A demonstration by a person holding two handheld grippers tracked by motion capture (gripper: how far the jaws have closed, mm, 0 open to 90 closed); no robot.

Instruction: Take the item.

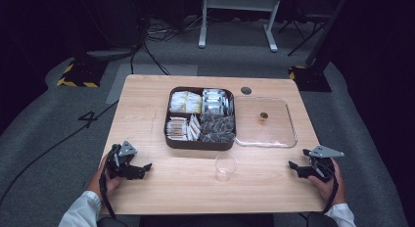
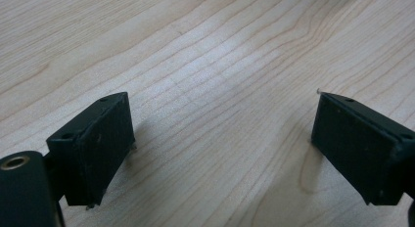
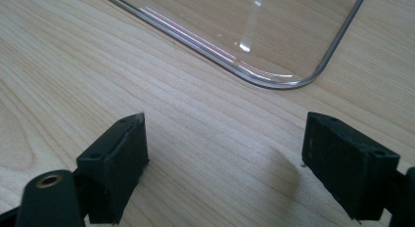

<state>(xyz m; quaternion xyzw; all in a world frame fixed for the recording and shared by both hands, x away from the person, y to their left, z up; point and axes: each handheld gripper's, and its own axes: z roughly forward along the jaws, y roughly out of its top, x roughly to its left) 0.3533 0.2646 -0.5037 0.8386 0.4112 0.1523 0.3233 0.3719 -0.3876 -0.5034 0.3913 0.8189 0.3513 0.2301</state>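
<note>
Both tongs rest low on the table (image 1: pixel 147 90) with their jaws spread wide and nothing between them. My left tongs (image 1: pixel 142 167) sit at the near left edge, and the left gripper view has bare wood grain running between the two black pads (image 2: pixel 98 139). My right tongs (image 1: pixel 295 167) sit at the near right, pointing in toward the middle, and the right gripper view catches the rounded near corner of the clear lid (image 3: pixel 274 75) just ahead of the pads.

I read this as a parked pose: hands out to the sides so the middle stays open and I can see everything before I commit.

The clear cup (image 1: pixel 225 166) stands upright at the near middle, between the two tongs and closer to the right one, apart from both. It looks empty, though it is too small to be sure. Just beyond it is the dark divided box (image 1: pixel 195 144), its compartments packed with yellow, white and dark sachets. The lid lies flat on the table to the right of the box, touching or almost touching its side, presumably set there to leave the sachets reachable from above.

The cup placed right in front of the box suggests to me that a sachet is meant to go into it.
</note>
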